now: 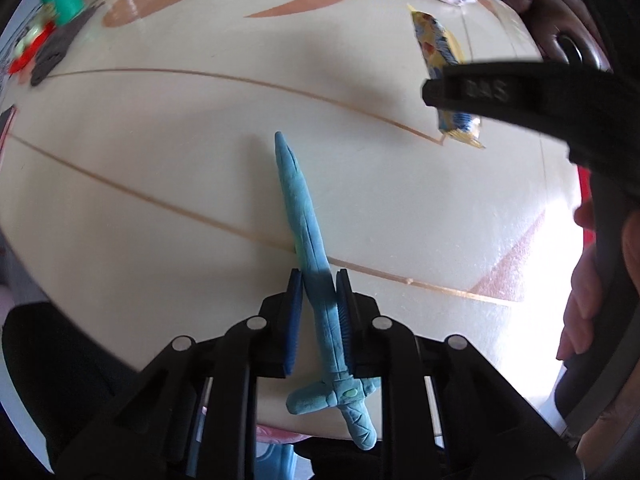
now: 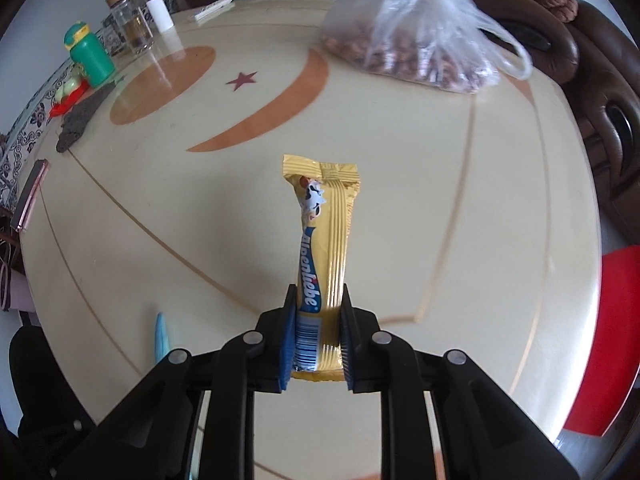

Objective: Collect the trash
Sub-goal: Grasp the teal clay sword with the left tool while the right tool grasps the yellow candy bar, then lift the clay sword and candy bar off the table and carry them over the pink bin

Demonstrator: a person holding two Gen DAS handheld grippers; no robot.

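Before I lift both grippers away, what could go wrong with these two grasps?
1. The left gripper pinches the blue toy sword low on its blade, with most of the blade ahead of the pads; it may pivot or slip.
2. The right gripper holds only the lower end of the yellow candy wrapper; the thin foil could bend or slide out.
3. The grippers are close together and could collide.

The left gripper (image 1: 319,280), at the lower centre of its frame, has its 2 pads closed on a blue toy sword (image 1: 310,248). The right gripper (image 2: 318,294), lower centre, clamps a yellow candy wrapper (image 2: 326,248). A hand (image 1: 588,288) at right grips its handle.
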